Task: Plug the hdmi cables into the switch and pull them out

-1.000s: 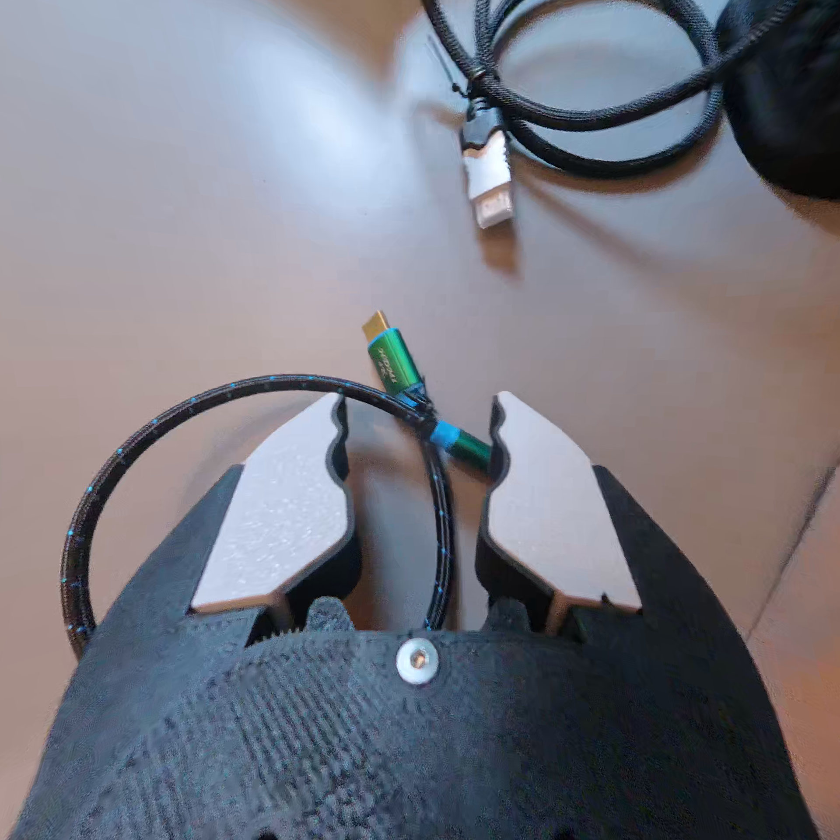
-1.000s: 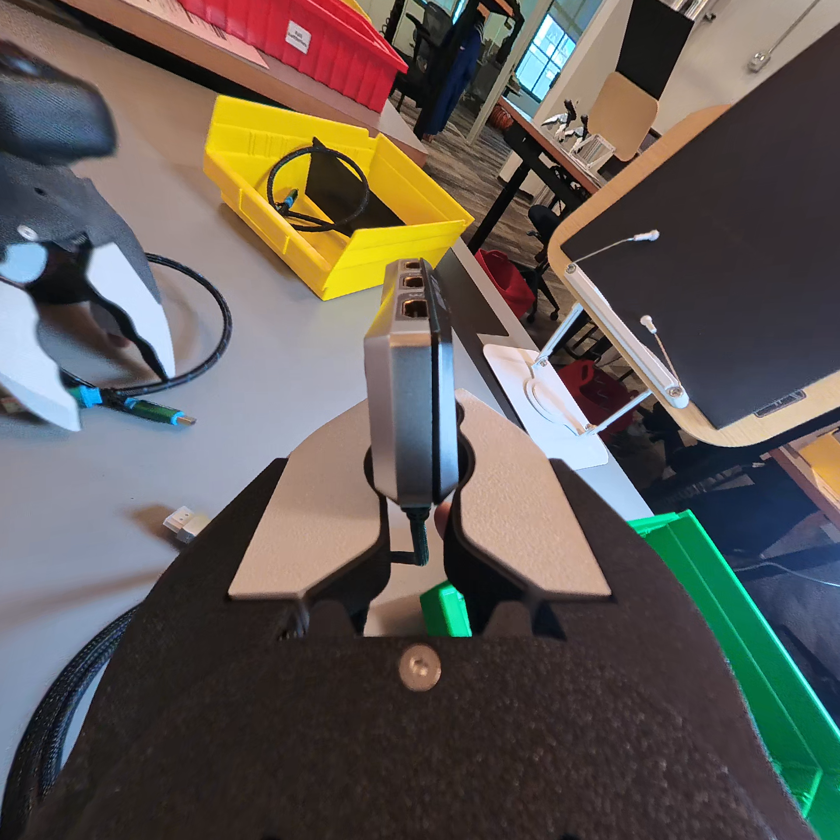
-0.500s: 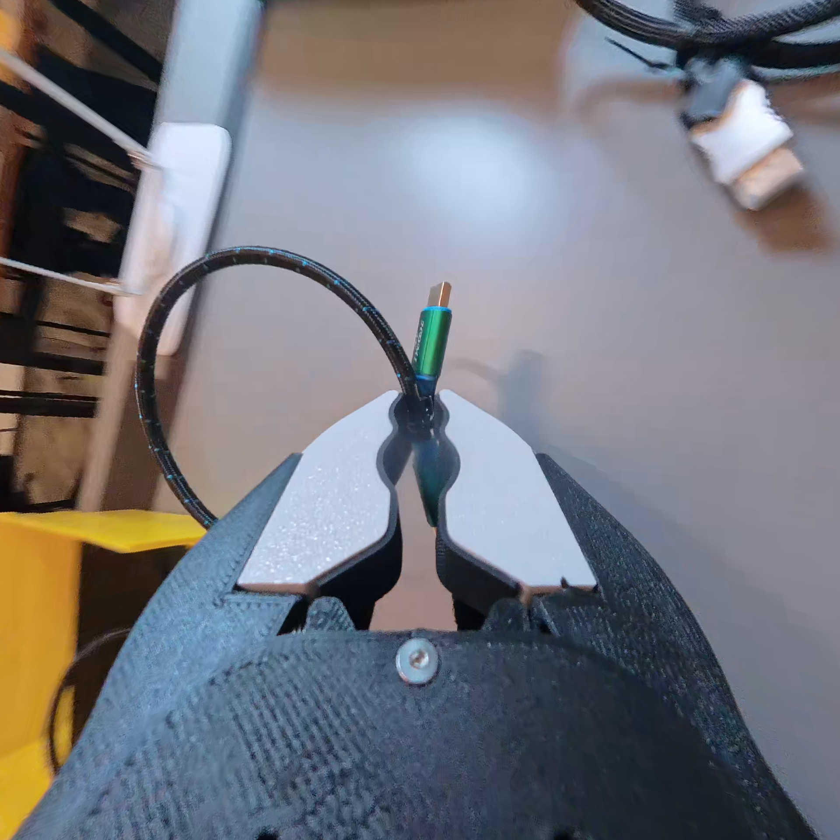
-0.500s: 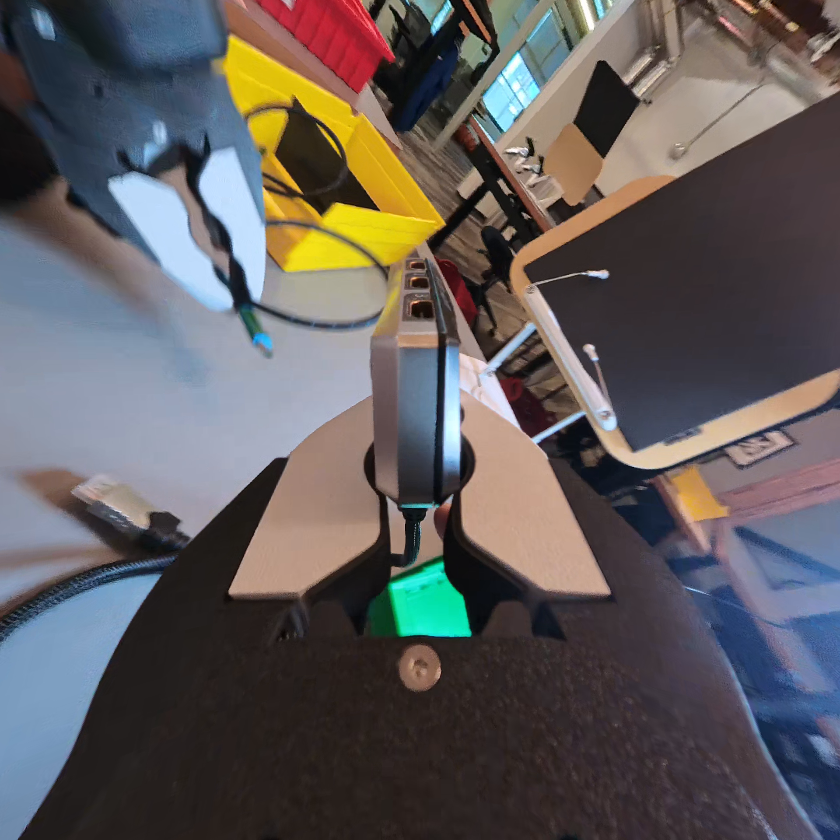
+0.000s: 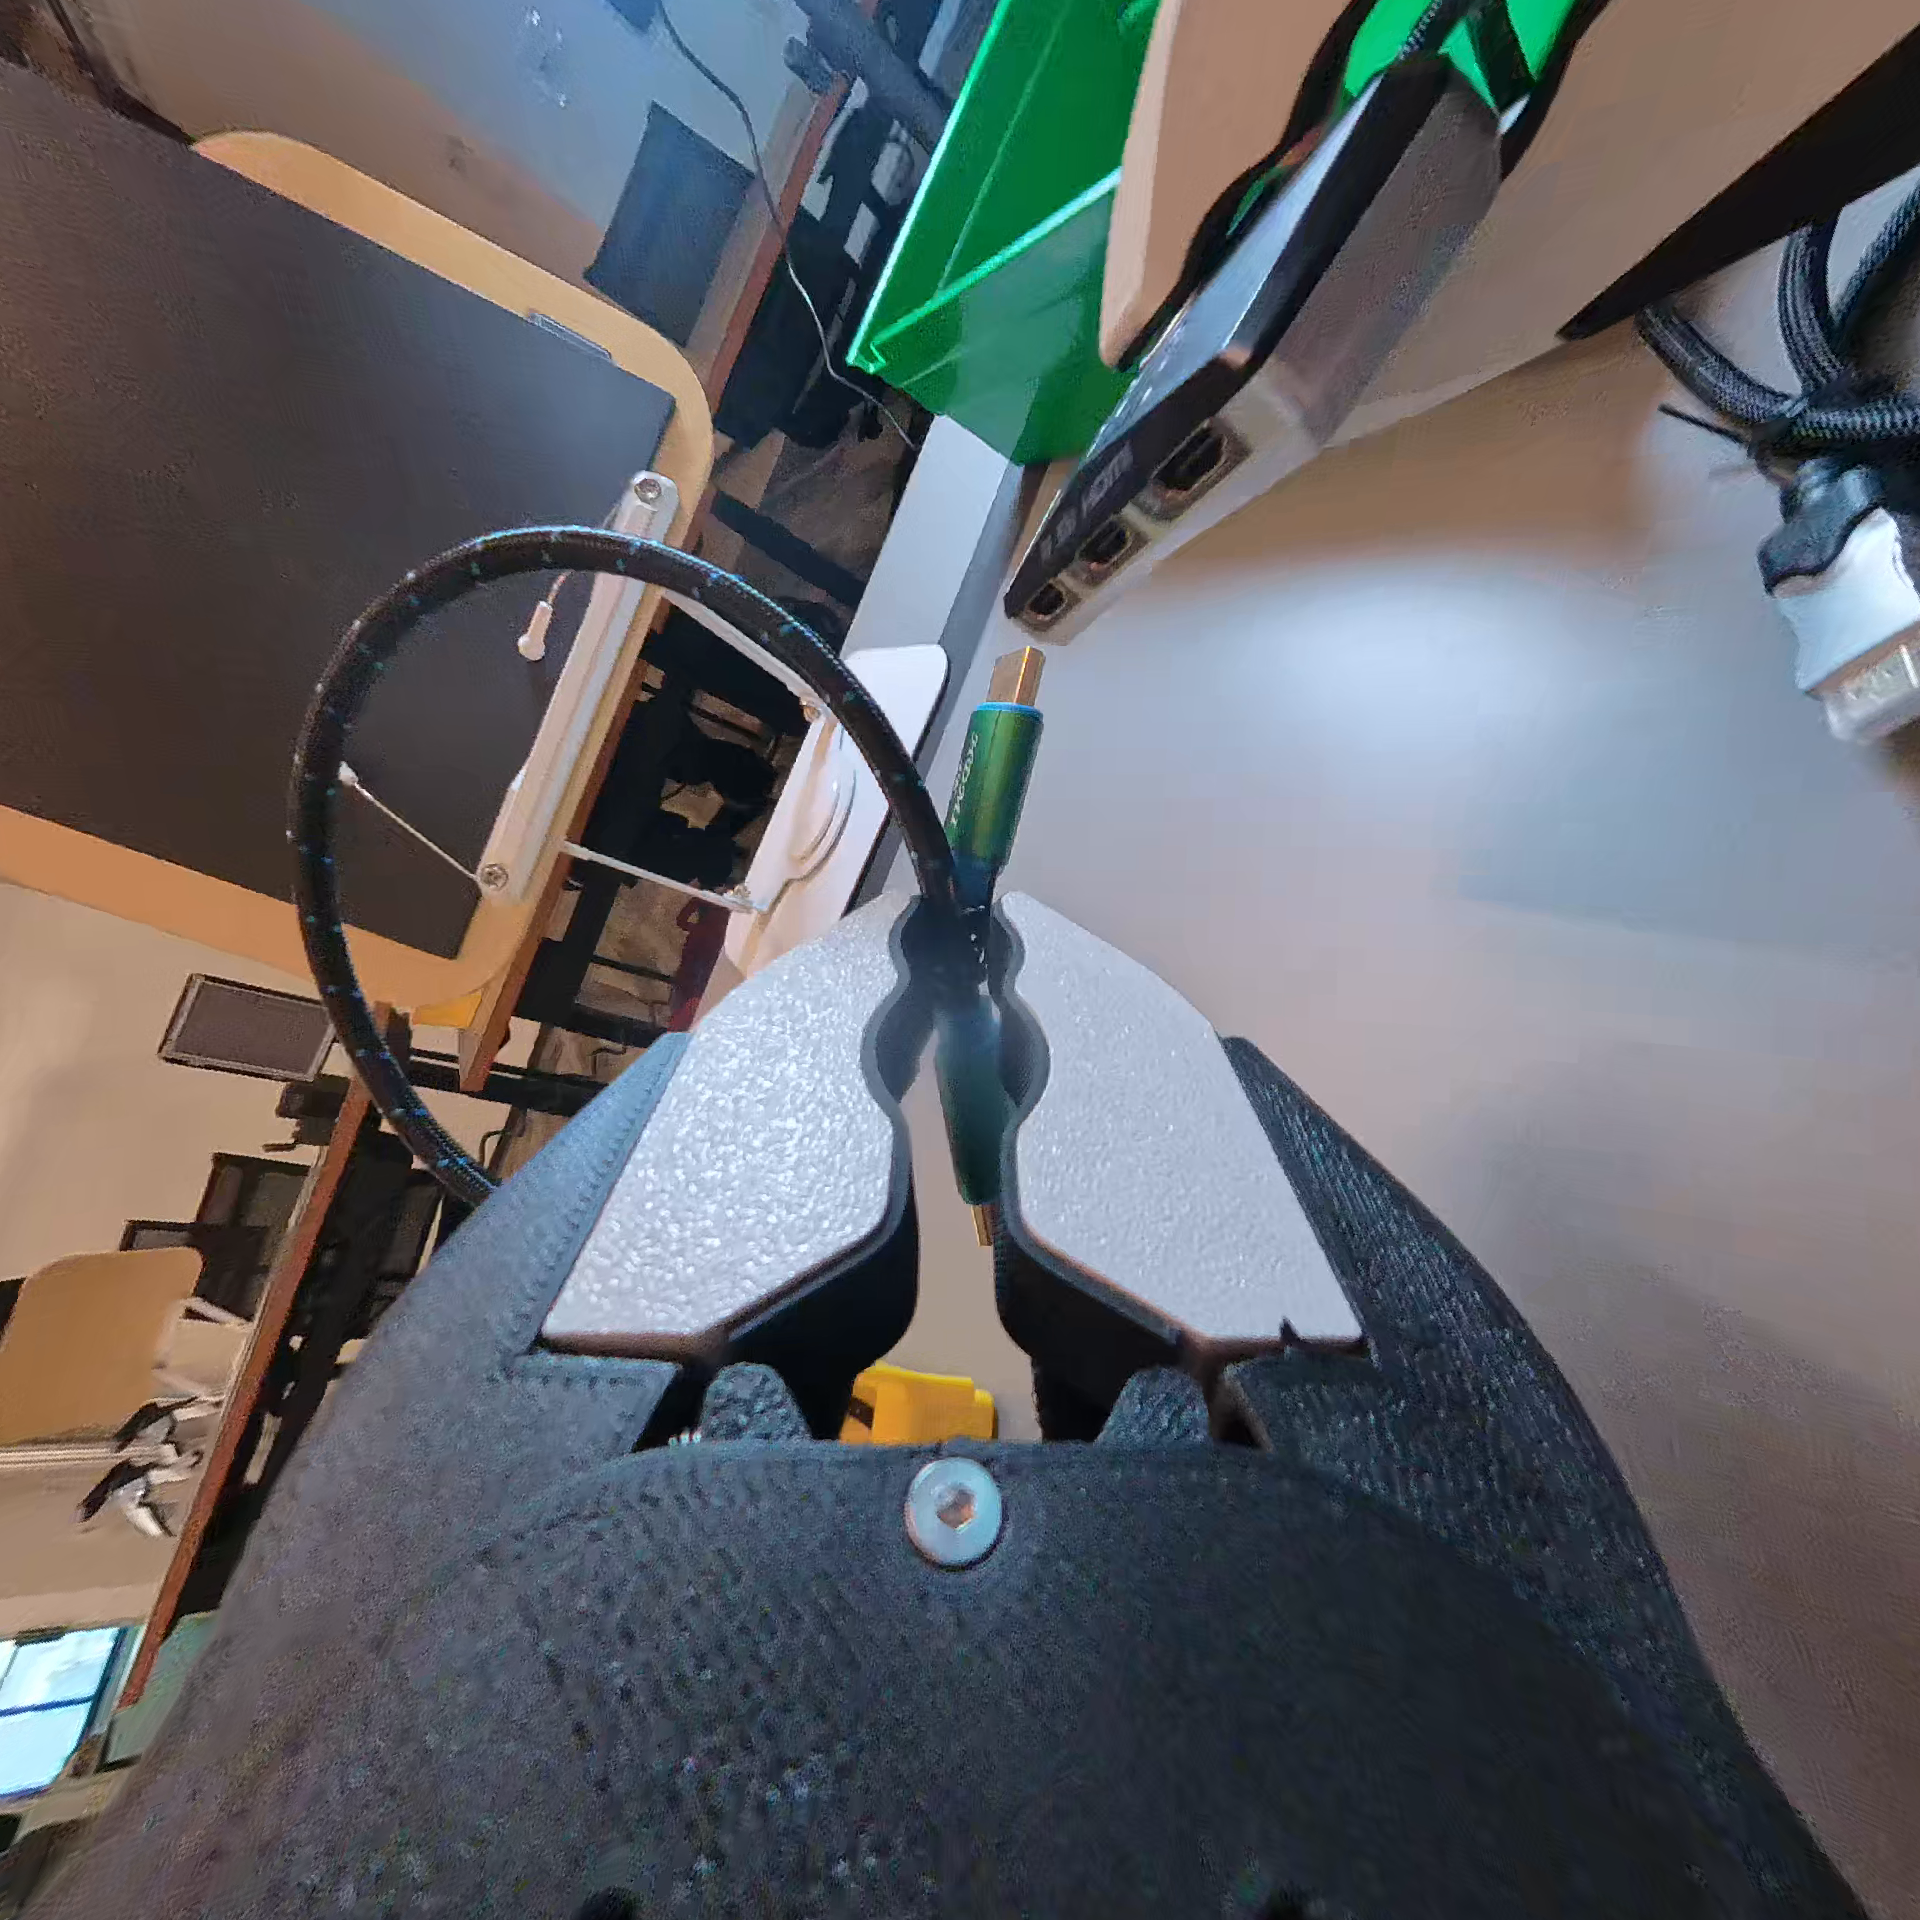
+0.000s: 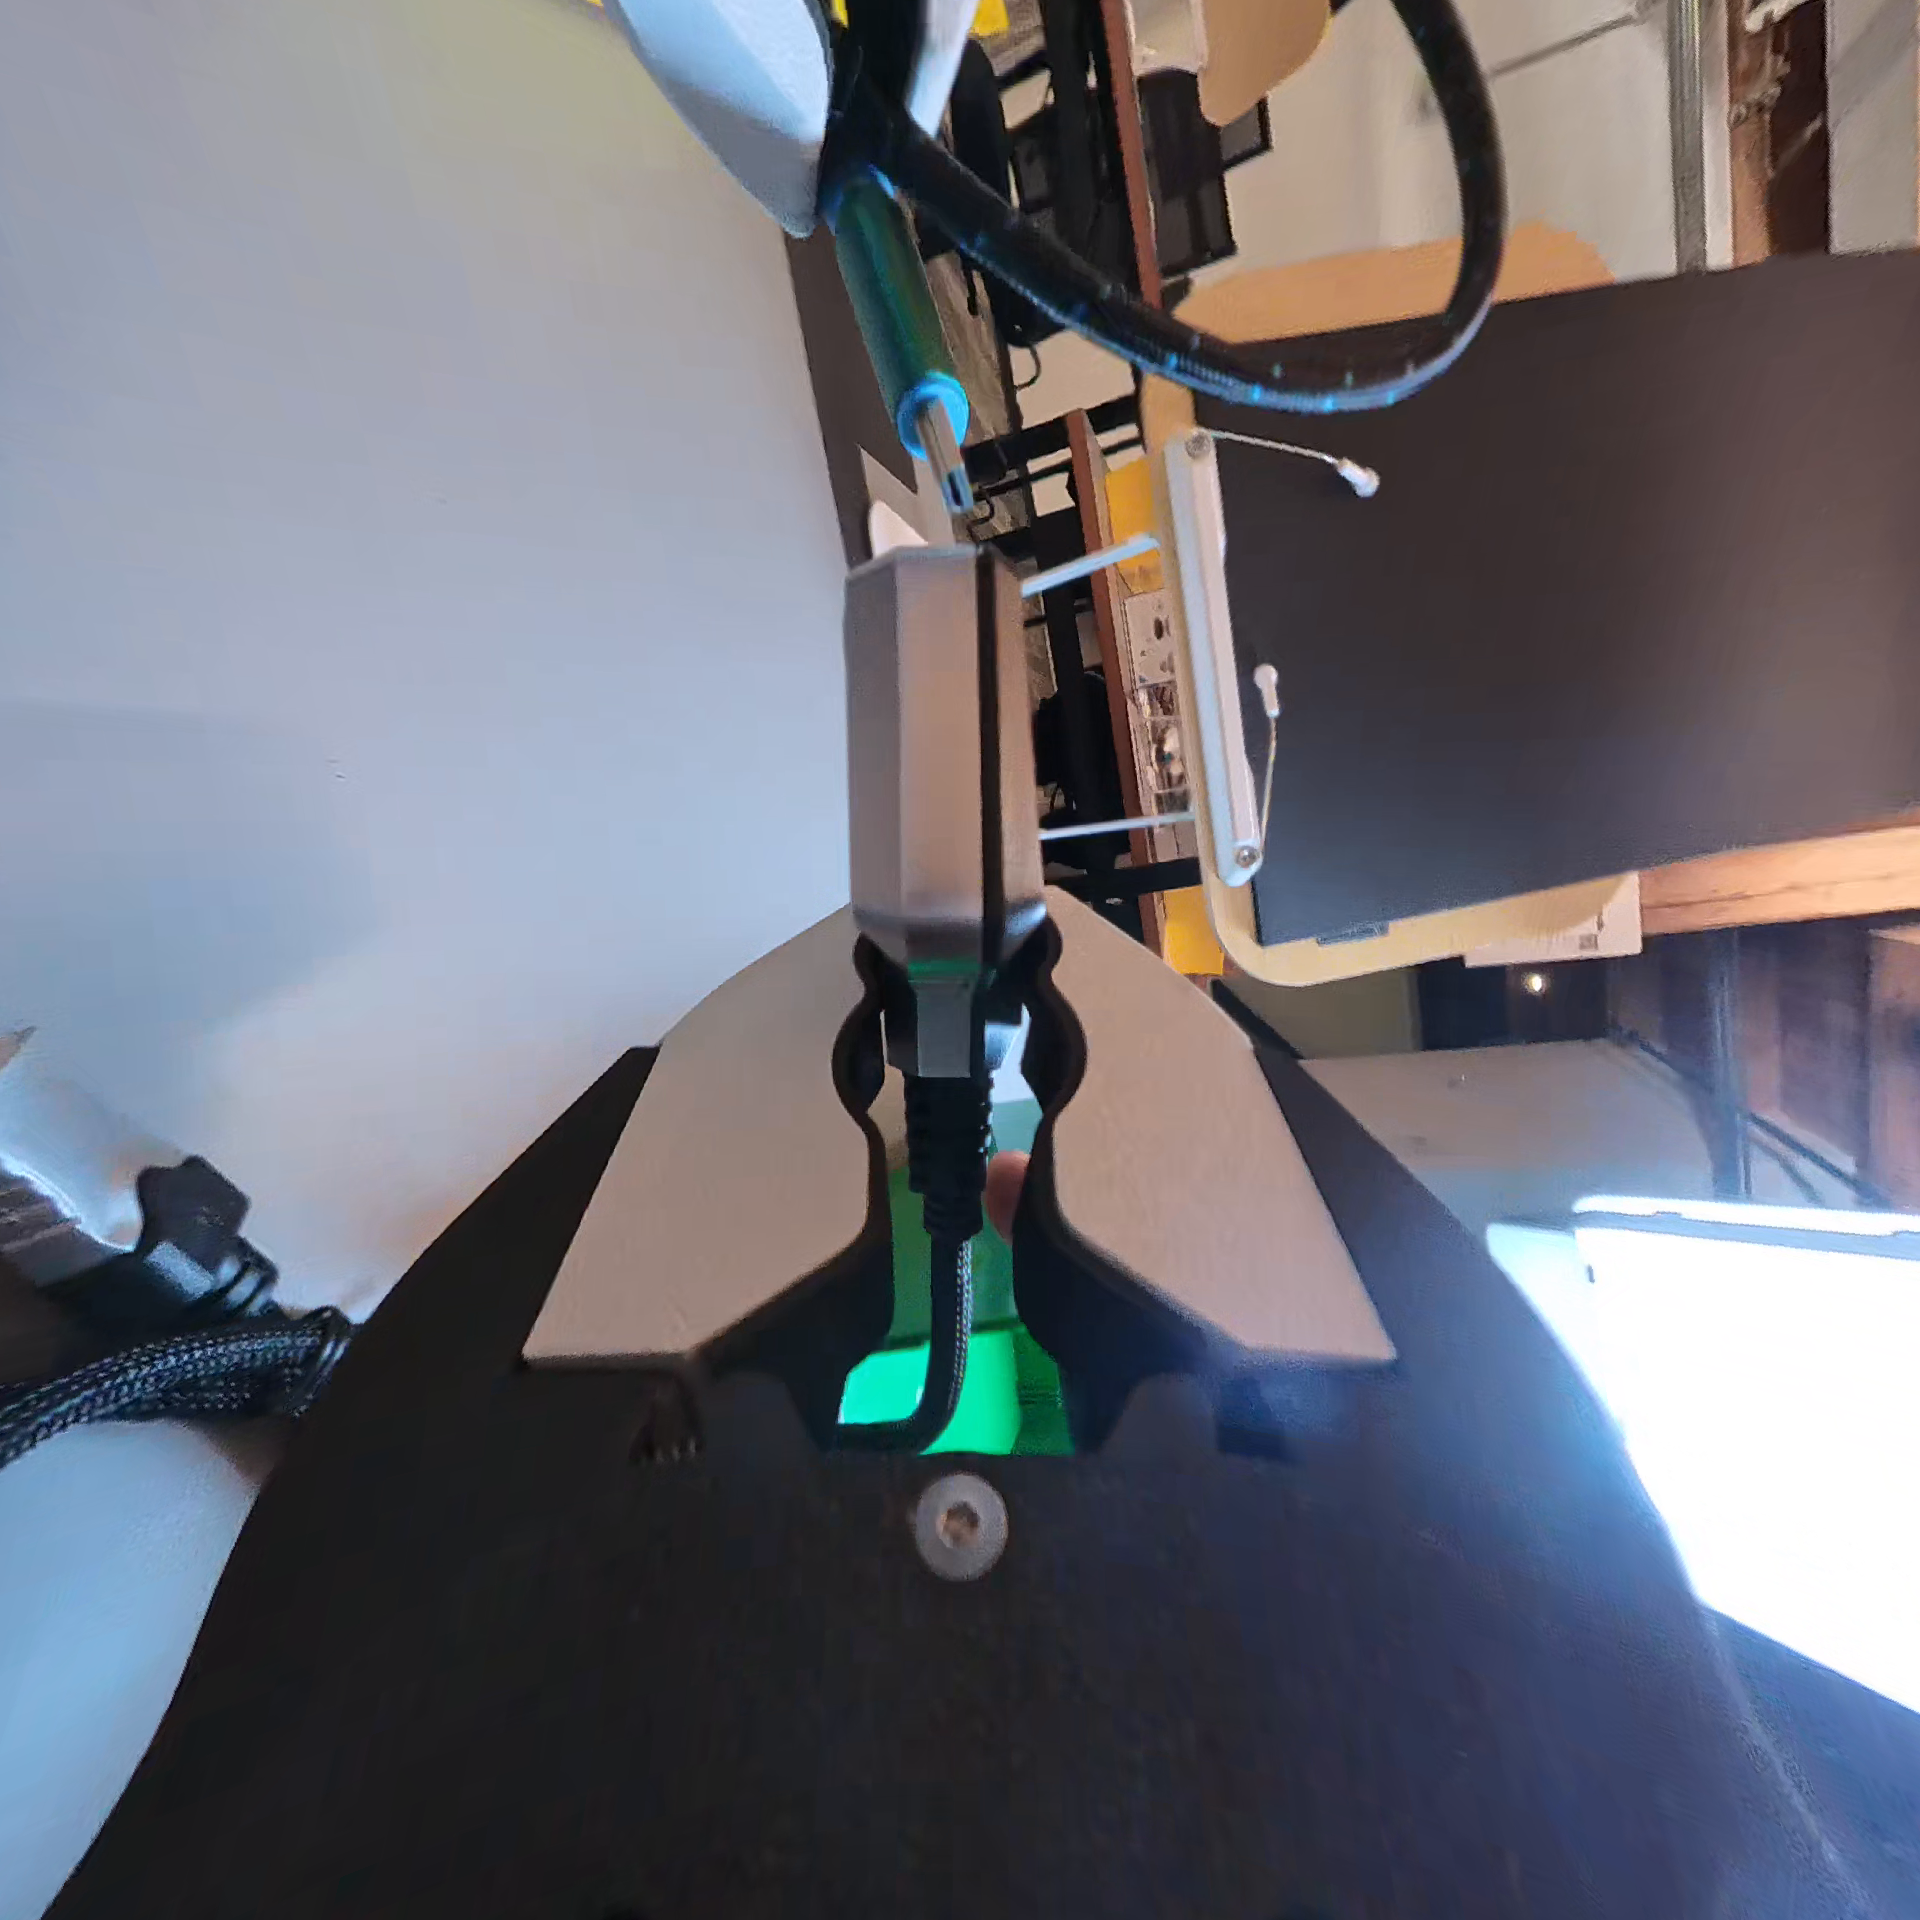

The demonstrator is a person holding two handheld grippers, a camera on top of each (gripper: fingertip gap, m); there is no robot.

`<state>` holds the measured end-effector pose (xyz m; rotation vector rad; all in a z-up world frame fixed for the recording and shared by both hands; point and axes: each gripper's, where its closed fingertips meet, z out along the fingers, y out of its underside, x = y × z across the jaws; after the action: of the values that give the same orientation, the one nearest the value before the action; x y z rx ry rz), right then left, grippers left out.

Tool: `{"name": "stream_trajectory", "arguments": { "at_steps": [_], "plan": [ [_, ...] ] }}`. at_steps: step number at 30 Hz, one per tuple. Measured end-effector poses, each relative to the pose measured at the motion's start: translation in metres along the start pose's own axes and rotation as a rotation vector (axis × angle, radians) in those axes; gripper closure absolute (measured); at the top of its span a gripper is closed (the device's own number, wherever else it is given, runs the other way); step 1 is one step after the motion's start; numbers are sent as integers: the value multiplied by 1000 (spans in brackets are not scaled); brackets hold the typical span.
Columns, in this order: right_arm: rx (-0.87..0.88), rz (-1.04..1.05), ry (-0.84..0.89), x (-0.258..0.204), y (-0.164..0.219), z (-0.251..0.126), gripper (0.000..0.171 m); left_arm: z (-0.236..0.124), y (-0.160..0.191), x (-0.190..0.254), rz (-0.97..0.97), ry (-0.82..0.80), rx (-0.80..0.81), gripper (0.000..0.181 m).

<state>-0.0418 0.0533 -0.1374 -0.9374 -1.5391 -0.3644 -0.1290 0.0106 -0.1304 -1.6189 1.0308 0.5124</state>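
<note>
Green metal HDMI plug (image 5: 992, 784), clamped in left tongs (image 5: 961, 940), sits just short of the grey metal switch (image 5: 1236, 405) clamped in right tongs (image 6: 951, 961); open bench (image 5: 1455, 831) lies to the right.

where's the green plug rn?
Left wrist view, centre: the green plug sticks up from the shut left gripper, its gold tip just short of the switch ports, not inserted.

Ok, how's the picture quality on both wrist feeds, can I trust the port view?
Left wrist view: sharp; switch ports readable, soft glare on the table, wide-angle bending at the edges. Right wrist view: softer, green plug slightly blurred, blown-out white patch at lower right.
</note>
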Motion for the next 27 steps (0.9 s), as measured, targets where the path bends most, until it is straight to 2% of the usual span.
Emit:
{"name": "stream_trajectory", "arguments": {
  "at_steps": [3, 5, 7, 9, 14, 20, 27],
  "plan": [
    [9, -56, -45, -15, -7, 4, 149, 0, 10, 16, -27, 93, -54, 170],
    [22, -95, -96, -28, -10, 4, 149, 2, 19, 34, -128, 239, -105, 170],
    [27, -124, -200, -45, -9, 4, 148, 3, 23, 43, -226, 330, -120, 170],
    [30, -118, -286, -57, -9, 3, 148, 2, 29, 48, -244, 378, -175, 170],
    [75, 31, -458, -66, -16, 0, 147, 1, 37, 64, -235, 466, -273, 170],
    [186, 226, -688, -83, -27, -14, 148, -8, 42, 75, -292, 578, -290, 170],
    [233, 276, -823, -99, -32, -22, 148, -22, 47, 89, -307, 690, -310, 170]
  ]
}}
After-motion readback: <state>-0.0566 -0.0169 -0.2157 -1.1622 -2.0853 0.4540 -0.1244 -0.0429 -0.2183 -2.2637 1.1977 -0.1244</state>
